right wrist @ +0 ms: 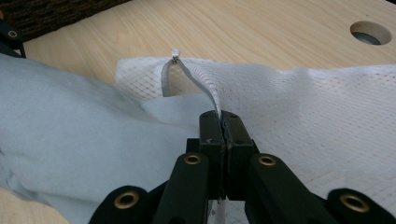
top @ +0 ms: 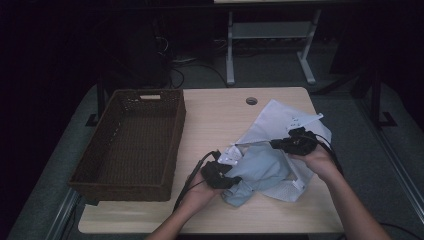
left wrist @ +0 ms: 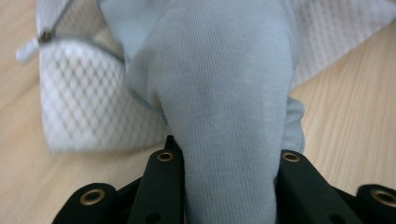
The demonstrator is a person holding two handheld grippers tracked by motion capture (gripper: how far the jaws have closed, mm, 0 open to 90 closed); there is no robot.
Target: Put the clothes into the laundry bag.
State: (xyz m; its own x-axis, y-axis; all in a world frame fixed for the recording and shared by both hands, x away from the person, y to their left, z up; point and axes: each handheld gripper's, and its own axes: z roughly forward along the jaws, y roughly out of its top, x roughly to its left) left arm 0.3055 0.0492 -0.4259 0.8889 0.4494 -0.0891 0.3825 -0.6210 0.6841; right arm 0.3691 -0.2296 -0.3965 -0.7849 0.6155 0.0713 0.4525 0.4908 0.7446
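A white mesh laundry bag [top: 286,119] lies on the right half of the wooden table [top: 215,115], its zipped mouth open. A pale blue garment [top: 260,167] sticks out of that mouth towards the table's front. My left gripper [top: 227,180] is shut on a thick fold of the garment [left wrist: 224,93], which bulges up between the jaws [left wrist: 227,156]. My right gripper [top: 280,145] is shut on the bag's zip edge [right wrist: 201,84] and holds it lifted above the garment [right wrist: 70,140]. The zip pull [right wrist: 175,53] sits at the far end of the opening.
A dark brown wicker basket [top: 176,150] stands on the left half of the table, with nothing in it. A round cable hole [top: 251,101] is at the table's far edge. Desk legs and cables stand on the floor beyond.
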